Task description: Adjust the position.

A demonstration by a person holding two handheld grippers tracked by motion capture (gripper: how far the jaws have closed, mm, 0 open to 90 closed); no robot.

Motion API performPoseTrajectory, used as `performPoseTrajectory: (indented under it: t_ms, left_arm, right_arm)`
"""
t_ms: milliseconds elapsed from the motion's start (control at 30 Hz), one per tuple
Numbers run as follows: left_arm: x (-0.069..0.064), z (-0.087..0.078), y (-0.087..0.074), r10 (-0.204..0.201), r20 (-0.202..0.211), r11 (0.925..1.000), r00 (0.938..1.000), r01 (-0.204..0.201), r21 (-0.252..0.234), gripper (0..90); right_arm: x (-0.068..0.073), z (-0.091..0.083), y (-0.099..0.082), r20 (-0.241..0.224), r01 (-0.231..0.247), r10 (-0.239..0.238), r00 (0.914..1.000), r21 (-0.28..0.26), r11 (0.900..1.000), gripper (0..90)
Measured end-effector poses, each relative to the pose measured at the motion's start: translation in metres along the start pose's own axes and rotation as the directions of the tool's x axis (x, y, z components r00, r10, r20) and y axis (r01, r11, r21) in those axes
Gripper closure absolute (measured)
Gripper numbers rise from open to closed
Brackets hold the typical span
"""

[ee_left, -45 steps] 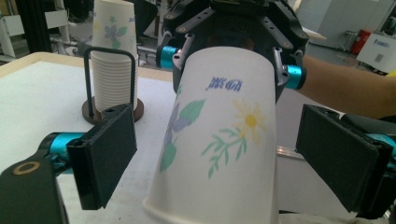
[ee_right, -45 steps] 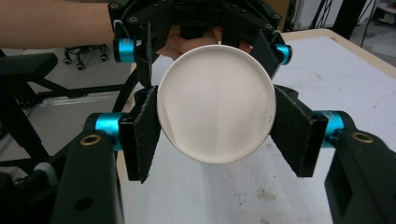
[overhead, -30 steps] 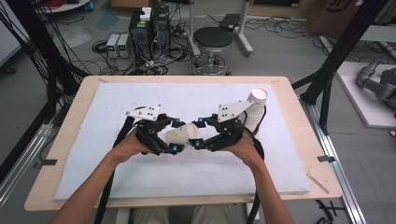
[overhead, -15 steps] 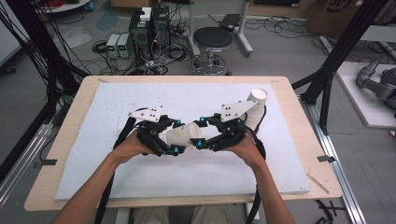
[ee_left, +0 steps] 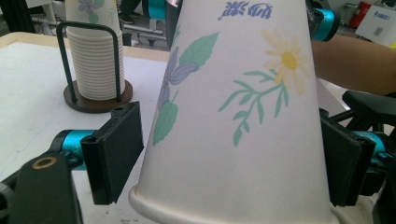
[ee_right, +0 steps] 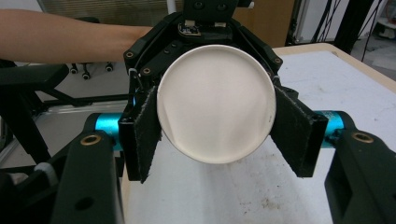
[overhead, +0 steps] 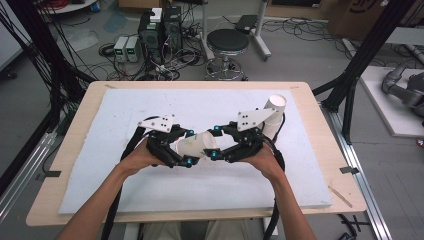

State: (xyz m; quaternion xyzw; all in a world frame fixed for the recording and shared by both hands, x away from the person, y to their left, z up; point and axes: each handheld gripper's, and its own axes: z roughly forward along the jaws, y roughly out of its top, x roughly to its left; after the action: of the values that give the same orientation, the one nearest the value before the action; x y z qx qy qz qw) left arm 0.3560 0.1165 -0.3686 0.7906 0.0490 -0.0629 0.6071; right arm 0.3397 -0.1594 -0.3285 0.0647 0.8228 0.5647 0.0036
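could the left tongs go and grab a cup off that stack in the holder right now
Probably not yet. The left tongs straddle the paper cup that the right tongs clamp, jaws just closing. The stack stands behind the right hand, across the table.

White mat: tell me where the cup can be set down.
Bare mat lies left of the left hand-held gripper, and along the near edge between the forearms. It is crowded mid-mat, where both hand-held grippers meet at the paper cup, and at the far right by the cup stack.
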Motion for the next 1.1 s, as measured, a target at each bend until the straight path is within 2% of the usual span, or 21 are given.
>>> performPoseTrajectory:
  t_ms: [400,633,700,767,867,1100]
  left_arm:
    - [-0.0006,-0.0022,0.0004,0.024,0.014,0.9997,0.9996,-0.024,0.001,28.1]
    - [-0.0010,-0.0032,0.0006,0.033,0.012,0.9994,0.9994,-0.033,0.005,29.7]
    - [-0.0011,-0.0032,0.0006,0.030,0.011,0.9995,0.9995,-0.030,0.001,30.0]
    - [-0.0009,-0.0035,0.0006,0.031,0.011,0.9995,0.9994,-0.031,0.003,30.3]
    - [-0.0008,-0.0047,0.0007,0.034,0.007,0.9994,0.9994,-0.034,0.005,30.5]
    - [-0.0014,-0.0078,0.0015,0.039,-0.001,0.9992,0.9992,-0.039,0.002,30.8]
  right_arm:
    - [-0.0009,-0.0010,-0.0002,-0.008,-0.002,0.002,1.0000,-0.003,1.0000,37.8]
    - [-0.0011,-0.0002,-0.0004,-0.013,-0.001,0.001,0.9999,-0.001,1.0000,37.4]
    - [-0.0010,0.0001,-0.0004,-0.009,0.003,-0.003,1.0000,0.000,1.0000,33.2]
    - [-0.0009,0.0019,-0.0009,-0.003,-0.011,0.011,0.9999,-0.005,0.9999,17.7]
    - [-0.0009,0.0027,-0.0015,0.002,-0.022,0.022,0.9998,-0.001,0.9998,14.4]
    - [-0.0019,0.0031,-0.0019,0.009,-0.027,0.027,0.9996,0.003,0.9996,13.9]
